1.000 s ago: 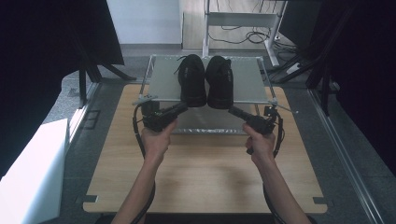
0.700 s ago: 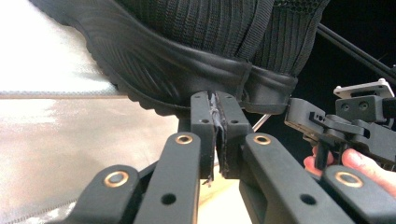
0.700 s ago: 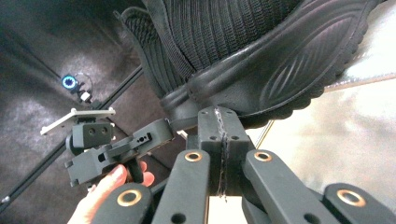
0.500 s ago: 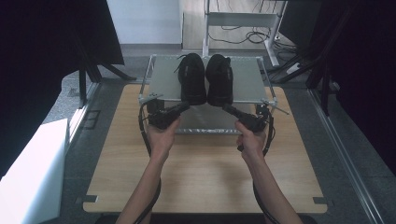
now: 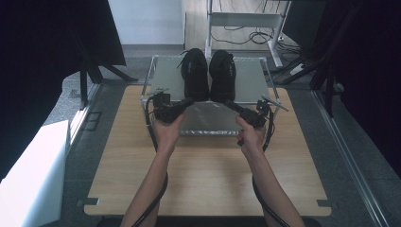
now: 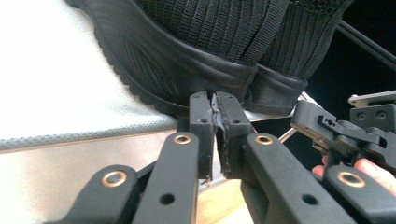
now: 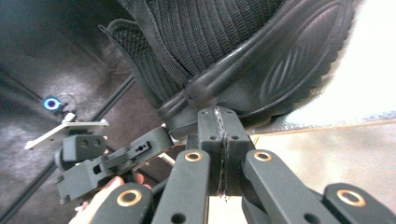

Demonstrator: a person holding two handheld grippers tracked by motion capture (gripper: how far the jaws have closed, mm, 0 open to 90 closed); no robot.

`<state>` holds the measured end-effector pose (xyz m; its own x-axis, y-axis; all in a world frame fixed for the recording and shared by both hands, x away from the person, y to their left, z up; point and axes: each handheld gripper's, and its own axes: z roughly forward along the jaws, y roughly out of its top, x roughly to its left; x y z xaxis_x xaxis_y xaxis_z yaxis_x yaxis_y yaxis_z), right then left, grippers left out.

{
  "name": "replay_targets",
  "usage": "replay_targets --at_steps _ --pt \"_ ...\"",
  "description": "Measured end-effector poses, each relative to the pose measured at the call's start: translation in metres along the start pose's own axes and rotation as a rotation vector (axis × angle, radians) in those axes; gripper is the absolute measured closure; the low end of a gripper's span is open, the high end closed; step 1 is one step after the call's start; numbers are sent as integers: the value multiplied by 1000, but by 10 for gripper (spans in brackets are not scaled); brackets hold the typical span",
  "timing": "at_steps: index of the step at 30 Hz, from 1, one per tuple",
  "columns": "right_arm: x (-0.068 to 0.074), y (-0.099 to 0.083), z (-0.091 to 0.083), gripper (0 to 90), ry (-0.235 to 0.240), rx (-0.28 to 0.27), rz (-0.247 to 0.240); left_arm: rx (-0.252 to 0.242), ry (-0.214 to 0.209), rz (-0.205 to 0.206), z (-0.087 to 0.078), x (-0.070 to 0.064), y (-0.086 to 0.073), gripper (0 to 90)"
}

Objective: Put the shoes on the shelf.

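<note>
Shoes, a black pair, are sitting side by side at the middle of the near edge of a grey rack point(image 5: 246, 85) standing on a wooden table point(image 5: 208, 175): left shoe point(image 5: 195, 74), right shoe point(image 5: 222, 75). Left gripper point(image 5: 188, 101) and right gripper point(image 5: 229, 103) are pointing at the heels, jaws pressed together on nothing.

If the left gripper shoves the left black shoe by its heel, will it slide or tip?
The left shoe sits flat on its wide ribbed sole on the shelf, so it probably slides rather than tips. The knit upper looks soft and may buckle. The left gripper has its jaws shut at the heel.
</note>
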<state>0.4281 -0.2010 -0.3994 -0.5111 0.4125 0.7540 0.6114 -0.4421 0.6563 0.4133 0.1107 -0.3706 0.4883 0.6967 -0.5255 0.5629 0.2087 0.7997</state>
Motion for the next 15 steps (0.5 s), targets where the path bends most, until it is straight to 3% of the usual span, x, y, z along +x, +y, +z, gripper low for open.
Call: replay_targets --at_steps 5,10,15 --pt "-2 -5 -4 784 18 28 -5 -8 -9 12 -2 -2 -9 669" --pt "-5 -11 -14 637 17 37 -31 17 8 67 -2 -3 -22 495" --pt "-6 -12 -25 520 -22 41 -91 61 36 101 -3 -5 -30 369"
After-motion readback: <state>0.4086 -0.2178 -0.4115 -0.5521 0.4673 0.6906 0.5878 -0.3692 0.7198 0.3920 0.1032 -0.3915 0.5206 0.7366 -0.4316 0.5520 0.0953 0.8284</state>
